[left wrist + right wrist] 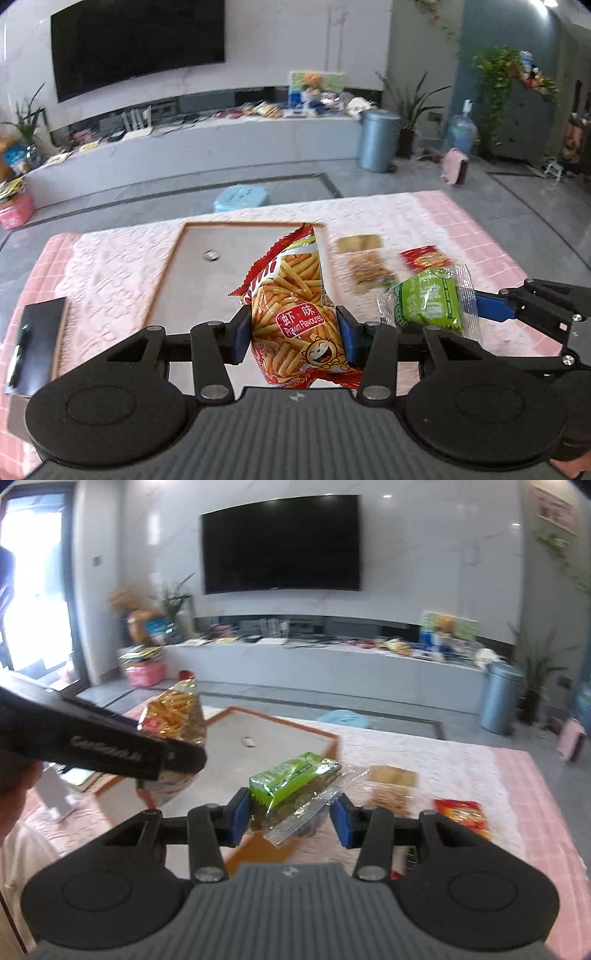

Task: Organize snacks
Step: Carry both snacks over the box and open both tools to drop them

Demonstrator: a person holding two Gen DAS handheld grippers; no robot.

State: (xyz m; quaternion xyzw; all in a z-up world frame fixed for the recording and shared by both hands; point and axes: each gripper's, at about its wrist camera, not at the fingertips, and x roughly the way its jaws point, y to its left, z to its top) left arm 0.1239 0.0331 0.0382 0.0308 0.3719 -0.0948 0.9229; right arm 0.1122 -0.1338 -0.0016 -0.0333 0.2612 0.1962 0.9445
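I count four snack packets around the tray (177,258): one prawn-flavoured stick bag (293,295) raised above its right part, one green packet (428,299) to its right, and two more lying further right on the cloth, one clear packet with a gold header (364,258) and one small red packet (424,257). Inside the tray I see one small round metal piece (211,255). To its left lies one black pad (33,347), and beyond it stands one blue stool (242,196).
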